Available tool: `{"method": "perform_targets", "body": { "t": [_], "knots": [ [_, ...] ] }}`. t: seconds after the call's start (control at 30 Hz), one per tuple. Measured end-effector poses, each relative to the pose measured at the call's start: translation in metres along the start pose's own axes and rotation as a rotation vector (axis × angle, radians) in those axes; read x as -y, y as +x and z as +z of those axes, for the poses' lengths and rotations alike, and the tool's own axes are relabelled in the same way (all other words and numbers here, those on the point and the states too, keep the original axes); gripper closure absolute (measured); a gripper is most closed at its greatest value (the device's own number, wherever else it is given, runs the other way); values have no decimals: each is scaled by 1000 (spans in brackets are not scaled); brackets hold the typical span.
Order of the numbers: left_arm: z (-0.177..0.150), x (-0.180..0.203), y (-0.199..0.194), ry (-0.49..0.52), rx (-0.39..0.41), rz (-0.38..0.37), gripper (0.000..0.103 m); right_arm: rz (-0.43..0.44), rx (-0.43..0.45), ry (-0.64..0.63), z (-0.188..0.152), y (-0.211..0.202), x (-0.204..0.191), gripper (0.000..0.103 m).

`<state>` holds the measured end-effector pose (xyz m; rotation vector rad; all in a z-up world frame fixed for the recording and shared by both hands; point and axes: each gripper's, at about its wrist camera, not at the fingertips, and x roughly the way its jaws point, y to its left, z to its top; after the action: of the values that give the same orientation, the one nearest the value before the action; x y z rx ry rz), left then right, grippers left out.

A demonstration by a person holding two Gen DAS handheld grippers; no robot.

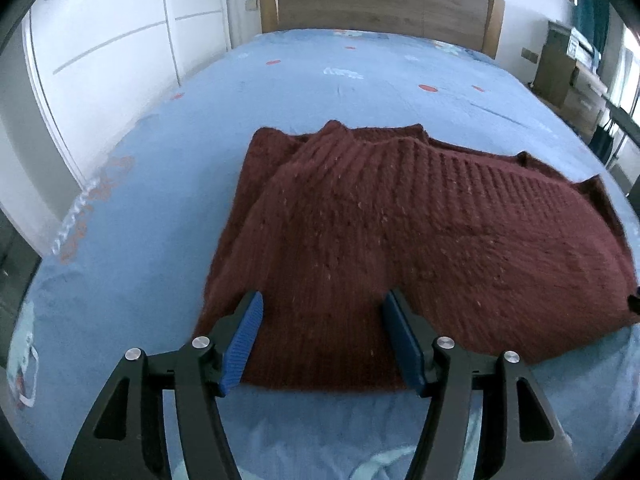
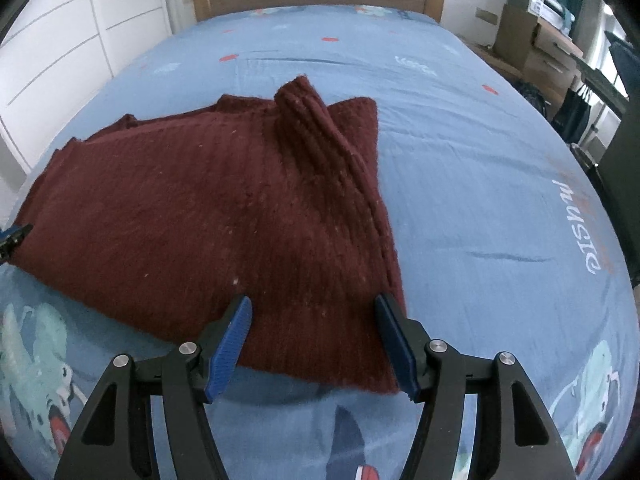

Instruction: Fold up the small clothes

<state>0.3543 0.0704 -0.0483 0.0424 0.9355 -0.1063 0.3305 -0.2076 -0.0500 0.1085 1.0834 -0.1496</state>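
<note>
1. Bedroom: white wardrobe doors on the left, wooden headboard far, cardboard boxes and clutter far right.
2. Bed with a blue printed sheet is the work surface; it fills both views, with cartoon prints near and red dots far.
3. Maroon knit sweater lies on the near half of the bed, sleeves already folded in over the body, so it looks part-folded. One ribbed sleeve runs lengthwise on its right side.
4. Left gripper has its jaws spread wide, nothing held, over the sweater's near-left hem.
5. Right gripper is also wide apart and holds nothing, over the near-right hem corner.
6. Step, by my read: both set to grab the near hem. Next move calls for lowering, pinching all layers at each corner, then carrying the hem far toward the collar, level so the sleeves don't slide.
</note>
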Motion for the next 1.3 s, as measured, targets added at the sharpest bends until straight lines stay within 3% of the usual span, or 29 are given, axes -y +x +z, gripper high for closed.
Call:
{"method": "perform_targets", "body": {
  "t": [0.2, 0.53, 0.73, 1.13, 1.2, 1.23, 1.3],
  "knots": [
    [-15, -20, -21, -92, -31, -79, 45, 8, 1, -15, -14, -17, -2, 37],
    [-36, -70, -13, -466, -110, -296, 43, 34, -9, 7, -50, -29, 3, 37],
    [-21, -85, 3, -627, -82, -390, 41, 53, -9, 47, -61, -30, 11, 37],
    [12, -109, 40, -839, -28, -471, 41, 53, -4, 90, -68, -36, 29, 37],
    [11, -118, 44, -898, -18, -480, 50, 53, -3, 96, -68, -38, 31, 37],
    [10, -123, 47, -922, -22, -473, 63, 57, -1, 103, -69, -39, 33, 37],
    [6, -134, 51, -983, -26, -497, 69, 70, 7, 122, -69, -42, 37, 37]
  ]
}}
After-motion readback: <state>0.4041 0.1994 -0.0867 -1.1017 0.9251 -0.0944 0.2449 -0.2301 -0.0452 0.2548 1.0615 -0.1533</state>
